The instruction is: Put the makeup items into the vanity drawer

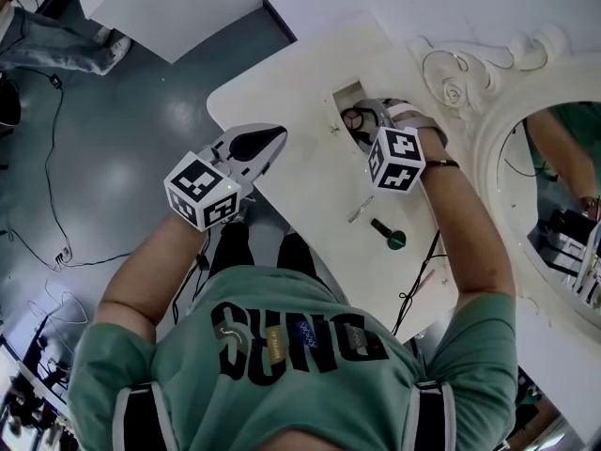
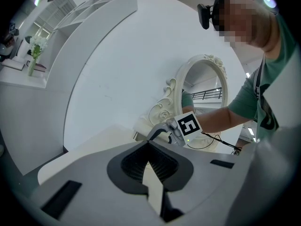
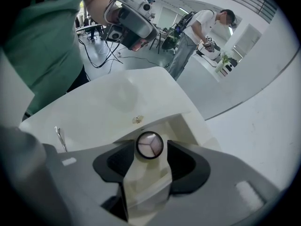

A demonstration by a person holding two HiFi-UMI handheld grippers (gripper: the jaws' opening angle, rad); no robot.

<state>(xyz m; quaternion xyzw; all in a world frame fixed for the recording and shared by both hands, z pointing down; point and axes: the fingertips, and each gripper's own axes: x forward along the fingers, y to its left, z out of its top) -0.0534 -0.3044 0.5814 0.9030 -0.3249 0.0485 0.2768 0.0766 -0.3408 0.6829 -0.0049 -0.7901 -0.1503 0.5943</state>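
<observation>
My right gripper (image 1: 360,120) hangs over the open drawer (image 1: 347,95) in the white vanity top (image 1: 300,73). It is shut on a round black-rimmed compact (image 3: 149,145), whose pale pan is split in three and shows between the pads. Cream drawer walls (image 3: 181,124) lie just beyond it. A black stick with a green cap (image 1: 388,235) and silver tweezers (image 1: 361,209) lie on the top near the front edge; the tweezers (image 3: 59,138) also show in the right gripper view. My left gripper (image 1: 274,139) is shut and empty, held off the table's left edge.
An ornate white mirror (image 1: 488,111) stands at the right of the vanity. A small metal bit (image 3: 137,119) lies on the top beside the drawer. Cables run across the grey floor (image 1: 141,158). A person (image 3: 197,22) stands at a far counter.
</observation>
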